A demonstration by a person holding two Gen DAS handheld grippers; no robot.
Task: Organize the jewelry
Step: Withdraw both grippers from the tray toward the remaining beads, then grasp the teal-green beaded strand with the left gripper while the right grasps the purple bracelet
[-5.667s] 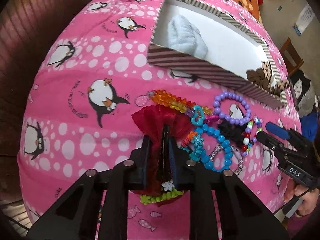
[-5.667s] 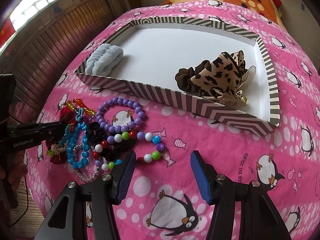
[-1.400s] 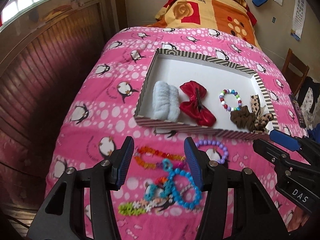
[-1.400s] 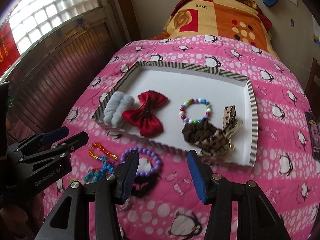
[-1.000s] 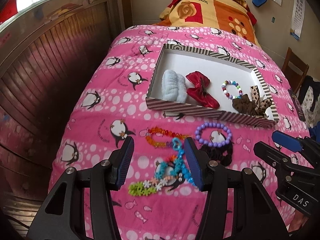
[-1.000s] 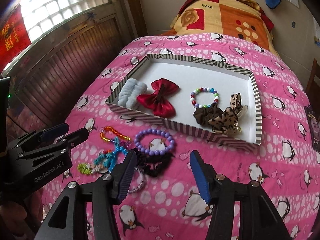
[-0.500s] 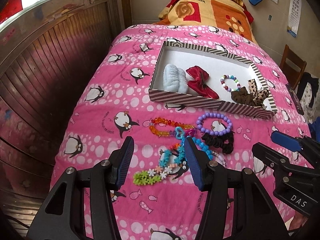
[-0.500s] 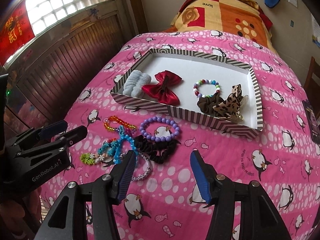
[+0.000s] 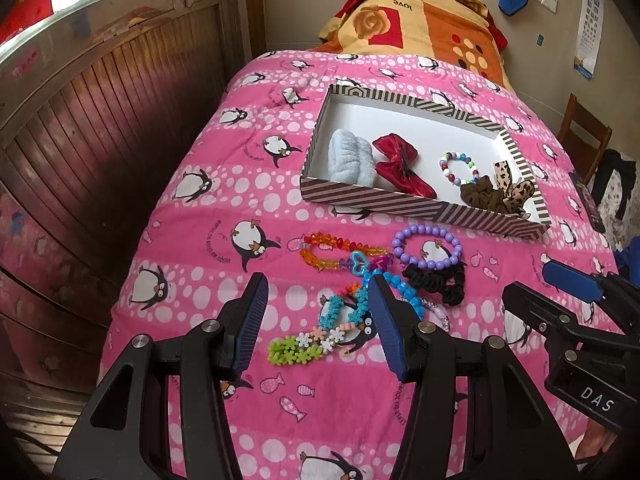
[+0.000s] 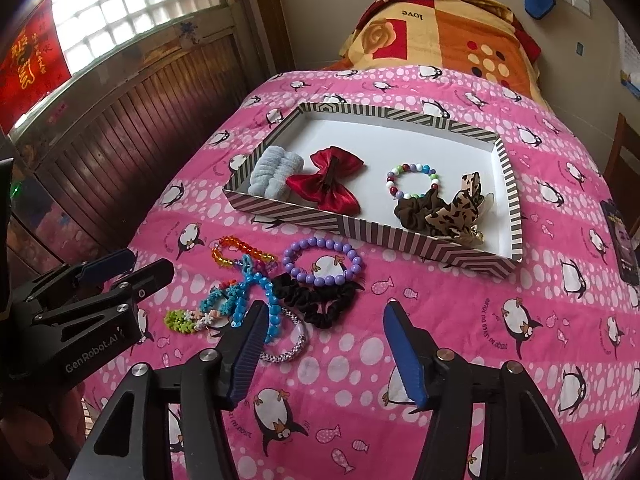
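A striped tray (image 9: 420,204) (image 10: 360,228) on the pink penguin bedspread holds a pale blue scrunchie (image 9: 352,160), a red bow (image 9: 402,164) (image 10: 326,184), a multicolour bead bracelet (image 9: 459,169) and a leopard scrunchie (image 9: 498,196). In front of the tray lie an orange bead bracelet (image 9: 336,250), a purple bead bracelet (image 9: 426,246) (image 10: 322,260), a black scrunchie (image 9: 438,284), blue beads (image 10: 260,292) and a green flower chain (image 9: 294,348). My left gripper (image 9: 318,320) is open and empty above this pile. My right gripper (image 10: 324,344) is open and empty, held back from the pile.
A wooden panelled wall (image 9: 100,128) runs along the bed's left side. An orange patterned pillow (image 9: 420,20) lies at the bed's head. A wooden chair (image 9: 584,136) stands at the right. A dark phone (image 10: 622,236) lies on the bedspread's right edge.
The red bow and the multicolour bracelet have moved from the pile into the tray. Both grippers, now open, have drawn back and up from the tray.
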